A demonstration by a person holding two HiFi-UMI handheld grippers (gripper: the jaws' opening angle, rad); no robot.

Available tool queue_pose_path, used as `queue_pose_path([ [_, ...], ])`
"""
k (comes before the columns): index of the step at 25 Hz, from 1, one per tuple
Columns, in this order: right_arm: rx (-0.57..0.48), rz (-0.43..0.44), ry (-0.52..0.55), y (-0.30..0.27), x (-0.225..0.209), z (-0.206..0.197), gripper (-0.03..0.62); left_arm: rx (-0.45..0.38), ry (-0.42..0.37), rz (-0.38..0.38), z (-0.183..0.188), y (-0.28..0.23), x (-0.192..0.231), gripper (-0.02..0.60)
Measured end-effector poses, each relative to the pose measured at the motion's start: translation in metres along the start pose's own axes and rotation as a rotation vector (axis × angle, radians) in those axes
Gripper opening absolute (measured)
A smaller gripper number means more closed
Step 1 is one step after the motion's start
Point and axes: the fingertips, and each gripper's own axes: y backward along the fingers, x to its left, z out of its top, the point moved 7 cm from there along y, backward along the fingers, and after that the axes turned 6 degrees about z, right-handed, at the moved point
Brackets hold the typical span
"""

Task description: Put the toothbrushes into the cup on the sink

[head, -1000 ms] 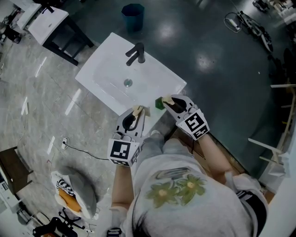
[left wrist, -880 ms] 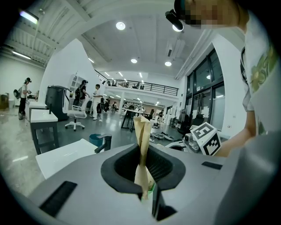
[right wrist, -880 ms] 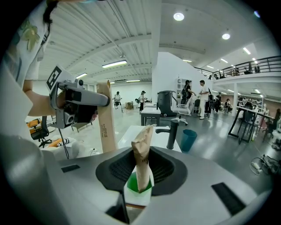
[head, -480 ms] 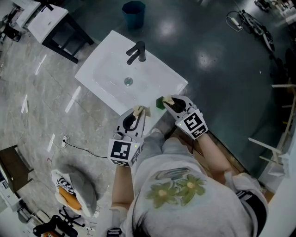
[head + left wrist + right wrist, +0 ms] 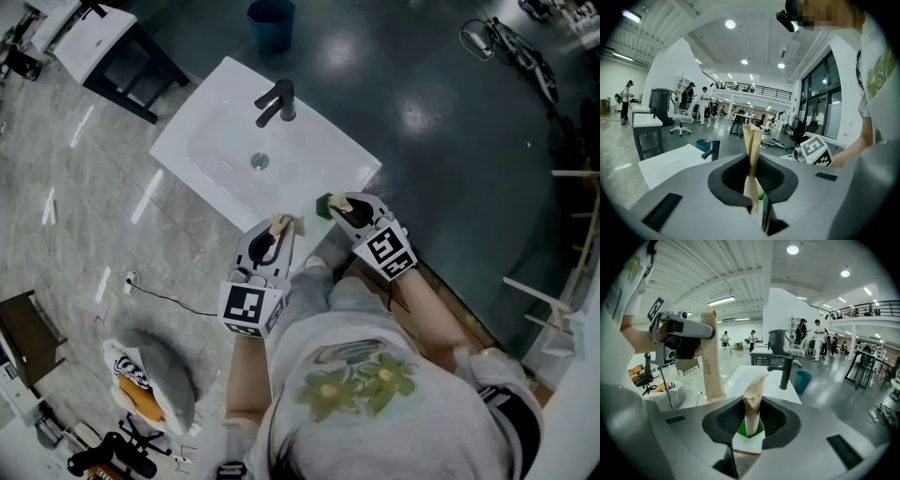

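Two grippers sit at the near edge of the white sink [image 5: 211,141]. Left gripper [image 5: 278,226] is clamped tight on a tan paper-wrapped left toothbrush [image 5: 751,154], right gripper [image 5: 337,207] pinches the right toothbrush [image 5: 753,405], wrapper green at the bottom.

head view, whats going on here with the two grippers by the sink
A person stands at the white sink with a gripper in each hand. The left gripper is shut on a paper-wrapped toothbrush, the right gripper on another toothbrush pack. Both hang by the sink's near edge; no cup is visible.
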Motion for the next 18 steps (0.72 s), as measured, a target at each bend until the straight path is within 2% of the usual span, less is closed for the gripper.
queue_pose_path([
  [9,0.031,0.008,-0.022,-0.0039,-0.0030,-0.0078,0.099,0.010,-0.007,0.004,-0.0024,-0.0020,0.0005,0.049],
  [18,0.009,-0.018,-0.051,0.0023,-0.0064,-0.0018,0.183,0.010,-0.016,0.002,0.0009,-0.0032,-0.0044,0.049],
])
